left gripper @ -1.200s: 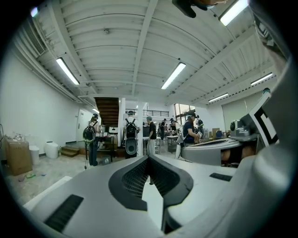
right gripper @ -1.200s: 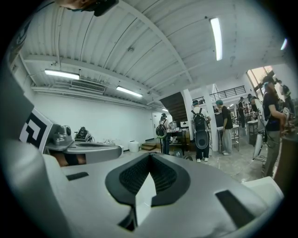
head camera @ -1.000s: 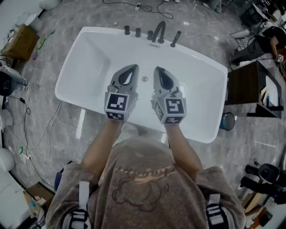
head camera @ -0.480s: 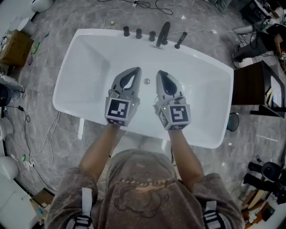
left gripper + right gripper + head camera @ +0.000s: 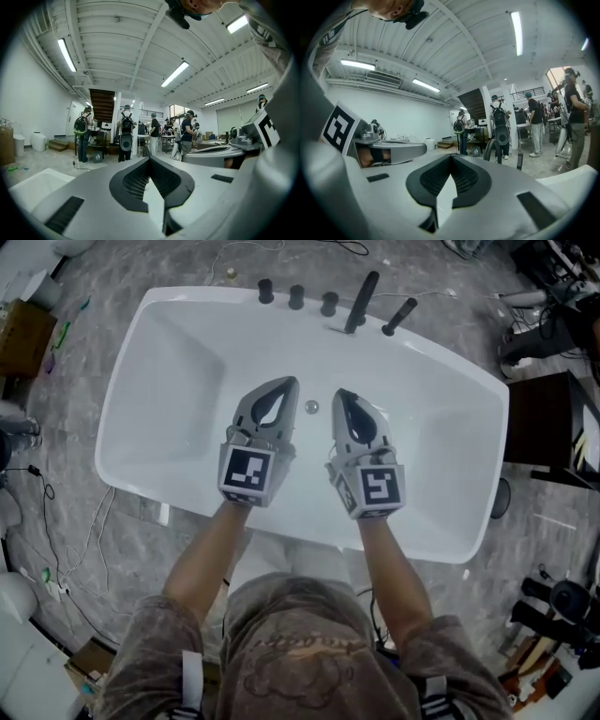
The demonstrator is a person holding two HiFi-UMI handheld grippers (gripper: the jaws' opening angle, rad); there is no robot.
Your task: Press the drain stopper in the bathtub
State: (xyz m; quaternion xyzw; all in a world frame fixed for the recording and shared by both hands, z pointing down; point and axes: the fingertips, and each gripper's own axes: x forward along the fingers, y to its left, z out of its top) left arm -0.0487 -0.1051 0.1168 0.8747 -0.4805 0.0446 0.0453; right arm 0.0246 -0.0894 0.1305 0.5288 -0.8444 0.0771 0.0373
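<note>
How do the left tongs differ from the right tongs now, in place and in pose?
The left tongs are left of the stopper; the right tongs are right of it. The left tongs lean rightward toward their tip, while the right tongs lean leftward, so the tips converge. Both are shut, empty and held over the tub, and neither tip is on the stopper.

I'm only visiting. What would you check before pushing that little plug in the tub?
1. Drain stopper in view and uncovered: ok.
2. Left gripper jaws together, nothing between them: ok.
3. Right gripper jaws together, nothing between them: ok.
4. A gripper tip right above the stopper: not ok; it lies between the two tips.
5. Stopper already pressed down in the bathtub: cannot tell.
</note>
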